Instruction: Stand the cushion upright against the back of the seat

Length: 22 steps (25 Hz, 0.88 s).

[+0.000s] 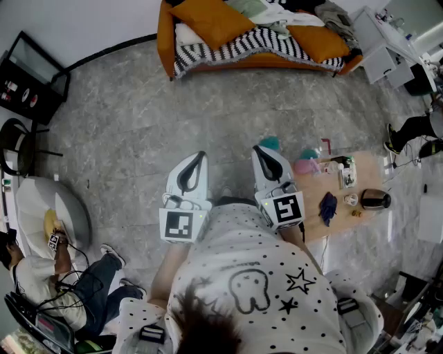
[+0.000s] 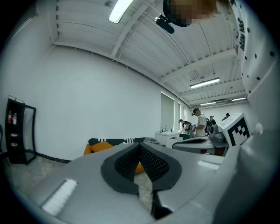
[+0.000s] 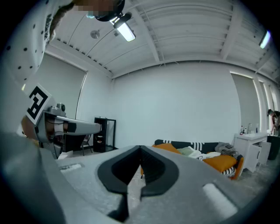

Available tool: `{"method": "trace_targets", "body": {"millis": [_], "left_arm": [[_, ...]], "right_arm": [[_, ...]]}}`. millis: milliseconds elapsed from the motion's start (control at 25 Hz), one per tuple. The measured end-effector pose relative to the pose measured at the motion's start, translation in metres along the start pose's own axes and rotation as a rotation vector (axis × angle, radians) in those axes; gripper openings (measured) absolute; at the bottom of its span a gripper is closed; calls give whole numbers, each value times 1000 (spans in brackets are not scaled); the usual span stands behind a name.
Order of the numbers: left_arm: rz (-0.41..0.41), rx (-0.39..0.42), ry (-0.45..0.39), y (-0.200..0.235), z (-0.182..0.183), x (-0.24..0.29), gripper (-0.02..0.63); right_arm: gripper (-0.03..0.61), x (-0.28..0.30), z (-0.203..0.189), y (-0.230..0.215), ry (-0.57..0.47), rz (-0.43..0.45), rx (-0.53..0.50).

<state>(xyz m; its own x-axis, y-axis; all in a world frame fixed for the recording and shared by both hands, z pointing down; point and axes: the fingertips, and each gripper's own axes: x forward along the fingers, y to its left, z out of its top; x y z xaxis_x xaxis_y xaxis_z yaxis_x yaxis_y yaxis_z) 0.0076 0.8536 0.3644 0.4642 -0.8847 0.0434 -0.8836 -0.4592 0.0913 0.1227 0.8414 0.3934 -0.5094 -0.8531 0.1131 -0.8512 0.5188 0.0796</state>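
An orange sofa (image 1: pixel 256 61) stands across the grey floor, draped with a black-and-white striped blanket (image 1: pixel 239 45). One orange cushion (image 1: pixel 211 19) lies flat on its left half, another orange cushion (image 1: pixel 317 40) on its right half, with clothes heaped between them. Both grippers are held side by side, well short of the sofa and pointing level at it. My left gripper (image 1: pixel 197 159) is shut and empty; my right gripper (image 1: pixel 261 151) is shut and empty too. The sofa (image 3: pixel 197 152) and its cushions appear far off beyond the right gripper (image 3: pixel 140 152), and the sofa (image 2: pixel 103 146) also shows past the left gripper (image 2: pixel 140 146).
A low wooden table (image 1: pixel 332 207) at my right carries a kettle (image 1: pixel 374 200), bottles and small items. A black shelf (image 1: pixel 34 72) stands at far left, a white desk (image 1: pixel 387 41) at far right. A seated person (image 1: pixel 48 276) and a white chair (image 1: pixel 52 207) are at lower left.
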Motion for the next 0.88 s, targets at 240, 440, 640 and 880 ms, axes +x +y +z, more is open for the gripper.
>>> {"method": "trace_targets", "body": {"millis": [240, 440, 640, 880], "left_arm": [[21, 7, -18, -5, -3, 2, -3], [53, 25, -45, -8, 0, 10, -3], [76, 15, -43, -15, 3, 15, -3], [78, 10, -47, -13, 5, 20, -3]], "right_arm": [[-2, -11, -8, -5, 3, 8, 4], [-3, -15, -10, -28, -2, -12, 12], [-3, -13, -10, -32, -14, 24, 21], [-2, -5, -10, -38, -28, 23, 60]]}}
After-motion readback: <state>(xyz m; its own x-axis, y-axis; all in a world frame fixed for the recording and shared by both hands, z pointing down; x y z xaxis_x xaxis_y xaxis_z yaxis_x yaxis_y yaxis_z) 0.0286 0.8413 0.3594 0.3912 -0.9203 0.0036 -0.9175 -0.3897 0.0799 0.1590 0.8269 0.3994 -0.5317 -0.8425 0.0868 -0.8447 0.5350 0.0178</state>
